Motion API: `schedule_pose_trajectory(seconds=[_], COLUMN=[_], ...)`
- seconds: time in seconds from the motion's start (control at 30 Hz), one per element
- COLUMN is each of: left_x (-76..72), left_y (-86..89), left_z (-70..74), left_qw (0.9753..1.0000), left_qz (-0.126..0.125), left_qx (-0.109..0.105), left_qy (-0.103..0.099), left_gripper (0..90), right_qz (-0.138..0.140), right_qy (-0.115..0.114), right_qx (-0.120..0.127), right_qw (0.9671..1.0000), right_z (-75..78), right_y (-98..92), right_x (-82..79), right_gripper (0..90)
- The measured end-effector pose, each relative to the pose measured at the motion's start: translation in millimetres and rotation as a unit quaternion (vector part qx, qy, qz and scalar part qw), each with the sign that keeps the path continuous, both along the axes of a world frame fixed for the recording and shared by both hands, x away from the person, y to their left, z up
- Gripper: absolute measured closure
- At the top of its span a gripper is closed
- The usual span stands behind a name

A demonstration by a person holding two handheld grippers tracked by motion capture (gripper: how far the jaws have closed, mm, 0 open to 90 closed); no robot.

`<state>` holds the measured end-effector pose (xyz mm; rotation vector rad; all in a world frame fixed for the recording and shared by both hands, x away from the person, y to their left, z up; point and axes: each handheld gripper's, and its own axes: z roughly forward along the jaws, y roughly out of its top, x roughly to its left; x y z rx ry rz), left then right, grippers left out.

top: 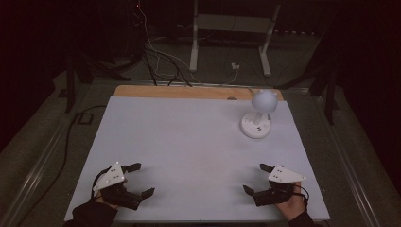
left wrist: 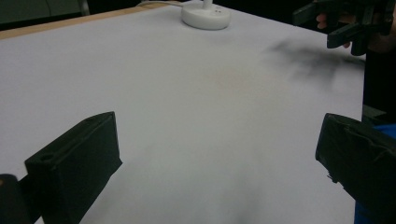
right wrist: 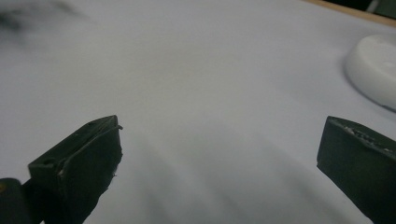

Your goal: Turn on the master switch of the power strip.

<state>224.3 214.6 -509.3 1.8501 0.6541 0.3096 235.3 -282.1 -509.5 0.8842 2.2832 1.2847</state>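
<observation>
A small white desk lamp (top: 258, 113) with a round base and a dome head stands at the far right of the white table (top: 189, 142). Its base (left wrist: 205, 16) sits far ahead in the left gripper view, and the base's edge (right wrist: 373, 70) shows at the right of the right gripper view. My left gripper (top: 140, 179) rests near the front left edge, jaws wide apart, nothing between them. My right gripper (top: 255, 178) rests near the front right edge, also wide open and empty. The right gripper (left wrist: 348, 23) also appears at the top right of the left gripper view.
A wooden strip (top: 189, 92) runs along the table's far edge. Beyond it stand a white metal frame (top: 231, 38) and loose cables (top: 161, 56) on the dark floor. A black cable (top: 71, 142) trails down the left side.
</observation>
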Motion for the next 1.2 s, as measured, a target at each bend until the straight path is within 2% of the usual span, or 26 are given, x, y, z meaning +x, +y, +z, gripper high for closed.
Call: schedule_pose_trajectory(seconds=[0.13, 0.23, 0.33, 0.53, 0.6, 0.77, 0.9, 1.13, 1.2], left_x=[-1.2, -2.0, -2.6, -3.9, -5.0, -3.4, -2.4, -2.4, -2.4], left_y=[-2.6, -3.3, -3.1, -0.9, -0.9, 3.8, 4.7, 1.3, 1.5], left_z=[0.5, 1.3, 2.1, 4.4, 5.4, 4.1, 3.5, 2.6, 2.7], left_qw=[0.9999, 0.9997, 0.9997, 0.9999, 0.9998, 0.9999, 0.9999, 0.9999, 0.9999], left_qz=[-0.009, -0.008, -0.004, 0.002, 0.008, 0.008, 0.007, -0.006, -0.005], left_qx=[0.013, 0.02, 0.022, 0.016, 0.016, -0.001, -0.009, -0.008, -0.01], left_qy=[0.007, 0.008, 0.007, 0.0, -0.011, -0.007, -0.007, -0.006, -0.005], left_gripper=[0.3, 0.3, 0.2, 0.2, 0.2, 0.2, 0.3, 0.3, 0.3], right_qz=[0.009, 0.01, 0.014, 0.005, 0.005, 0.015, 0.021, 0.038, 0.045], right_qy=[0.007, 0.005, 0.014, 0.004, 0.003, 0.029, 0.03, 0.058, 0.058], right_qx=[0.0, -0.002, -0.005, -0.016, -0.02, -0.031, -0.029, -0.026, -0.021], right_qw=[0.9999, 0.9999, 0.9998, 0.9999, 0.9998, 0.999, 0.9989, 0.9972, 0.9971], right_z=[0.6, 1.3, 0.8, -0.9, -2.4, -2.1, 1.4, 9.7, 13.4], right_y=[1.7, 2.5, 3.0, 2.6, 3.5, 7.4, 10.7, 23.6, 26.1], right_x=[-0.6, -1.1, -1.4, -2.4, -2.5, -0.9, -1.0, -3.7, -4.3], right_gripper=[0.0, 0.0, 0.0, 0.0, 0.0, 0.0, 0.0, 0.0, 0.0])
